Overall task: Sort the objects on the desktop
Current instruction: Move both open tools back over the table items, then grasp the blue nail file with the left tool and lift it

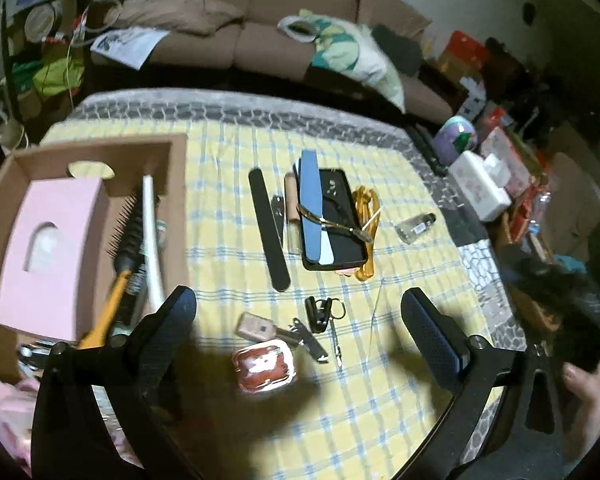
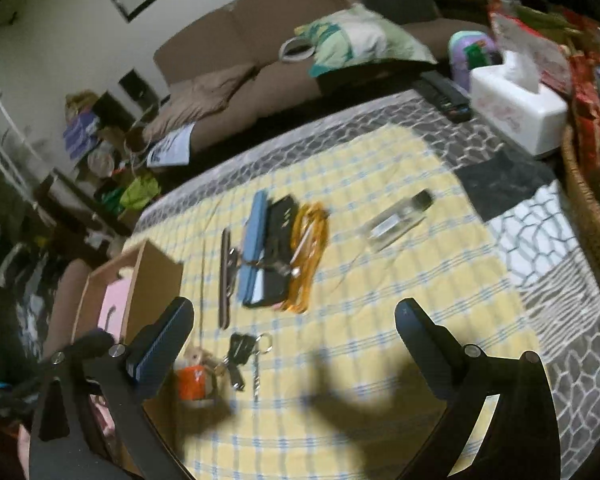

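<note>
On the yellow checked cloth lie a black nail file (image 1: 269, 231), a black phone case (image 1: 334, 218) with a blue file (image 1: 313, 204) and gold nippers across it, an orange cord (image 1: 367, 224), a clear small bottle (image 1: 415, 227), a key bunch (image 1: 320, 322) and a red-brown pouch (image 1: 265, 366). A cardboard box (image 1: 176, 184) at left holds a pink box (image 1: 48, 252) and a round hairbrush (image 1: 130, 236). My left gripper (image 1: 300, 320) hovers open above the keys and pouch, nothing between its fingers. My right gripper (image 2: 296, 330) is open too, empty, over the cloth near the keys (image 2: 242, 356).
A white tissue box (image 2: 516, 108), remotes (image 2: 444, 94) and a wicker basket (image 2: 588, 208) stand at the table's right side. A brown sofa (image 1: 260, 20) with a cushion and bags runs behind the table. A hand (image 1: 588, 396) shows at the lower right of the left wrist view.
</note>
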